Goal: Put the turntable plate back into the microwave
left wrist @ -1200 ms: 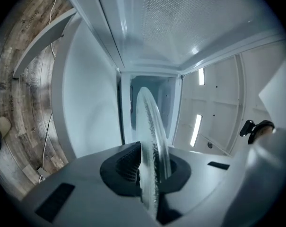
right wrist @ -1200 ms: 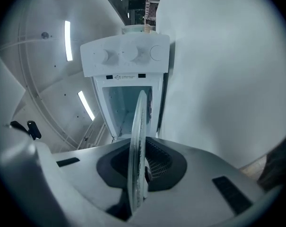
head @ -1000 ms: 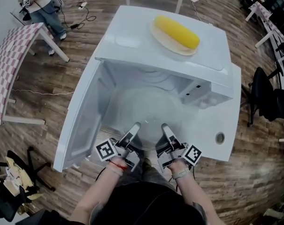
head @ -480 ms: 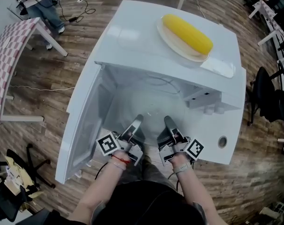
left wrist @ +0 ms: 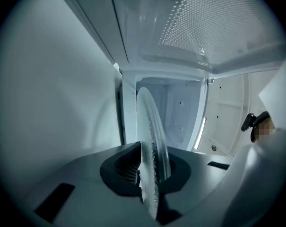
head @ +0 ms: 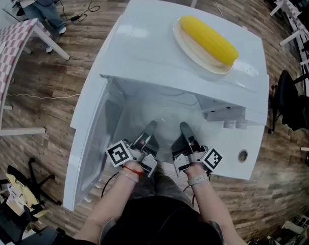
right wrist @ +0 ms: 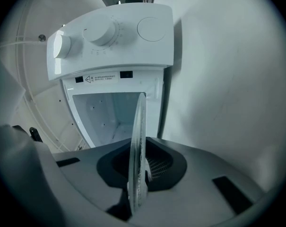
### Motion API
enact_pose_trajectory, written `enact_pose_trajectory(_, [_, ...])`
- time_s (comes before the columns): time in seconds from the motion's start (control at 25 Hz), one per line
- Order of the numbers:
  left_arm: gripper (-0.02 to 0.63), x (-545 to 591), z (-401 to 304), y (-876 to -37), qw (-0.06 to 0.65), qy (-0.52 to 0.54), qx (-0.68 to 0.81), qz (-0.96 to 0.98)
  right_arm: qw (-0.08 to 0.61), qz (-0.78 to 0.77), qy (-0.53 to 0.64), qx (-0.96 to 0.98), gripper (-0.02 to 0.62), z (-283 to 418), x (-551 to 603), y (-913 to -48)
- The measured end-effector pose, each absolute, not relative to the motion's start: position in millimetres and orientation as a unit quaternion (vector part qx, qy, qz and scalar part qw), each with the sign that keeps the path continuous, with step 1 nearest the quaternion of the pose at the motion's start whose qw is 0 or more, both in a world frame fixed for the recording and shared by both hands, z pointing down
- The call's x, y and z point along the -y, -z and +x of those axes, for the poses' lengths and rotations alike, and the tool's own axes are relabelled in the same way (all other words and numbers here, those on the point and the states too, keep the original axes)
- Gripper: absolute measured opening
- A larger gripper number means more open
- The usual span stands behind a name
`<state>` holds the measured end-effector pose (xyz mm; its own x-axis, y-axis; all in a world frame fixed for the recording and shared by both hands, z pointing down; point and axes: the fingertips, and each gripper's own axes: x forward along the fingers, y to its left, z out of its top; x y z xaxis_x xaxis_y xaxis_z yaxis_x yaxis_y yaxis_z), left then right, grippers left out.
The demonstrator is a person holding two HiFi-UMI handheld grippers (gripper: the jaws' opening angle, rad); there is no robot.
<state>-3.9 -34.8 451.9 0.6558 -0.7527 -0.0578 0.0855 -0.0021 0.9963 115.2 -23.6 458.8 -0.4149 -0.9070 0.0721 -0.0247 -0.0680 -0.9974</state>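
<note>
The white microwave point(head: 154, 45) stands with its door point(head: 90, 137) swung open to the left. The clear glass turntable plate point(head: 164, 117) is held level in the mouth of the cavity, faint in the head view. My left gripper point(head: 148, 130) is shut on the plate's near left rim, and my right gripper point(head: 185, 132) is shut on its near right rim. In the left gripper view the plate point(left wrist: 152, 136) shows edge-on between the jaws of the left gripper point(left wrist: 151, 186), with the cavity behind. In the right gripper view the plate point(right wrist: 138, 141) sits clamped in the right gripper point(right wrist: 134, 186) below the knobs point(right wrist: 102, 31).
A plate with a yellow corn cob point(head: 209, 39) rests on top of the microwave. A checkered table point(head: 11, 60) and a standing person point(head: 34, 1) are at the far left. Black chairs point(head: 292, 106) stand at the right. Cables lie on the wooden floor.
Both grippers have moved forward with the plate, a little deeper into the cavity mouth. The head view has shifted so more of the microwave's top shows.
</note>
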Motion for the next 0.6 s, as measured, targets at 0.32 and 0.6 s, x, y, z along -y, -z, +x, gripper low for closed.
enact_pose_trajectory(0.32, [0.032, 51, -2, -456, 0.659, 0.331, 0.264, 0.622, 0.371, -0.408, 0.605, -0.575, 0.04, 118, 39, -461])
enact_pose_trajectory(0.6, [0.032, 58, -5, -456, 0.663, 0.348, 0.267, 0.607, 0.372, -0.414, 0.602, -0.572, 0.041, 116, 47, -461])
